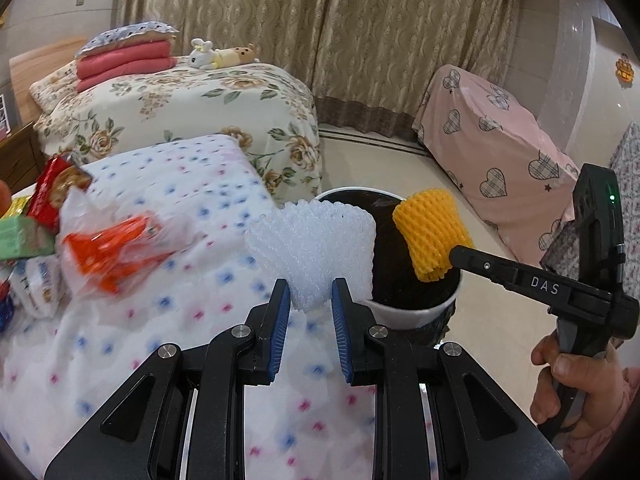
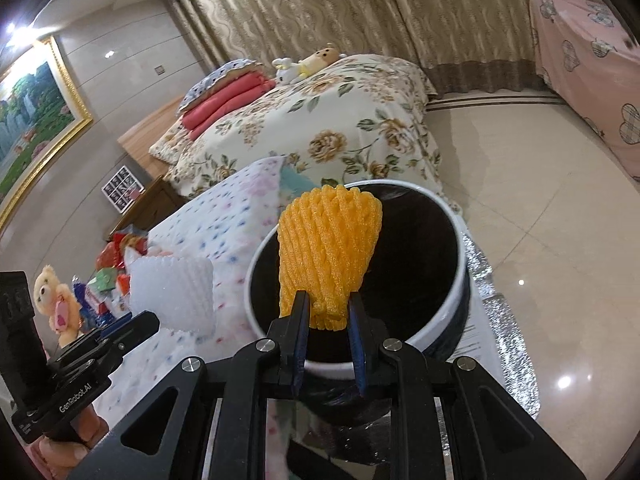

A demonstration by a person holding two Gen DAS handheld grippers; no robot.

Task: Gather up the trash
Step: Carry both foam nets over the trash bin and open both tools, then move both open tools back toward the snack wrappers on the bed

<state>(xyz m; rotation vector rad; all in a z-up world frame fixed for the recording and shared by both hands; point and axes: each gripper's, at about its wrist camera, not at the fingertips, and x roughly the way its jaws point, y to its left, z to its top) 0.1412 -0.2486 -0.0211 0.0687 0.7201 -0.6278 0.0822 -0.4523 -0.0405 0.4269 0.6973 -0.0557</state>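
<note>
My left gripper [image 1: 311, 294] is shut on a white foam fruit net [image 1: 312, 244] and holds it above the table's right edge, beside the trash bin [image 1: 416, 312]. My right gripper [image 2: 329, 308] is shut on an orange foam fruit net [image 2: 328, 256] and holds it over the open mouth of the white bin with a black liner [image 2: 448, 312]. The right gripper [image 1: 456, 256] and the orange net [image 1: 432, 236] also show in the left wrist view. The left gripper [image 2: 156, 322] with the white net [image 2: 172, 292] shows at the left of the right wrist view.
A table under a white dotted cloth [image 1: 180, 320] carries a clear plastic bag with orange wrapper [image 1: 116, 248] and several snack packets [image 1: 56, 196] at its left. A floral bed [image 1: 180, 108] stands behind. A pink-covered piece of furniture [image 1: 500, 140] is at the right, with tiled floor [image 2: 540, 200] between.
</note>
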